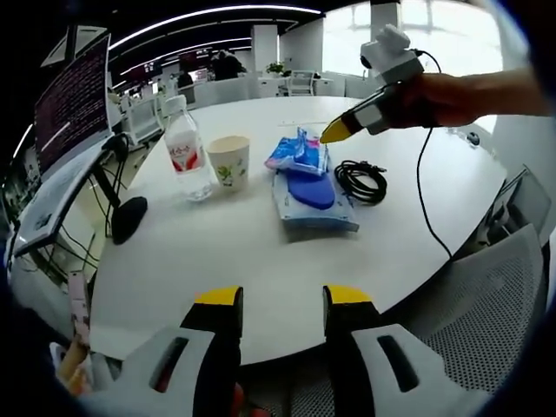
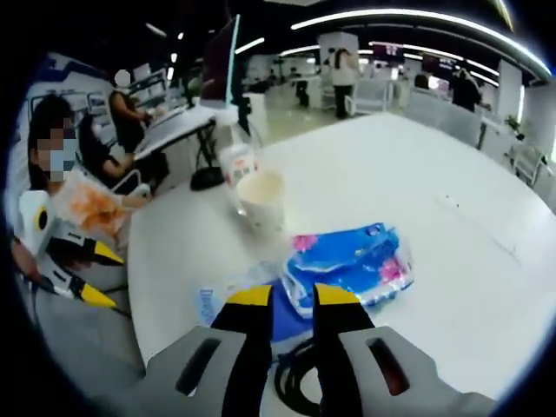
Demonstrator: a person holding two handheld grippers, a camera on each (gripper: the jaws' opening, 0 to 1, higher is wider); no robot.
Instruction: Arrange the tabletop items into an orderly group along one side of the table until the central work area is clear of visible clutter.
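Blue tissue packet [image 2: 352, 265] mid-table [image 1: 261, 252], under the right gripper [image 2: 287, 295], jaws narrowly parted, empty; close squarely, slide edgeward beside cup [image 2: 261, 198]. Left gripper [image 1: 282, 297] part-open, empty.

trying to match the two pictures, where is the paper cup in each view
Left gripper view: paper cup upper left of centre, right of the water bottle.
Right gripper view: paper cup just above centre, in front of the bottle.
Shared landmark: the blue tissue pack.
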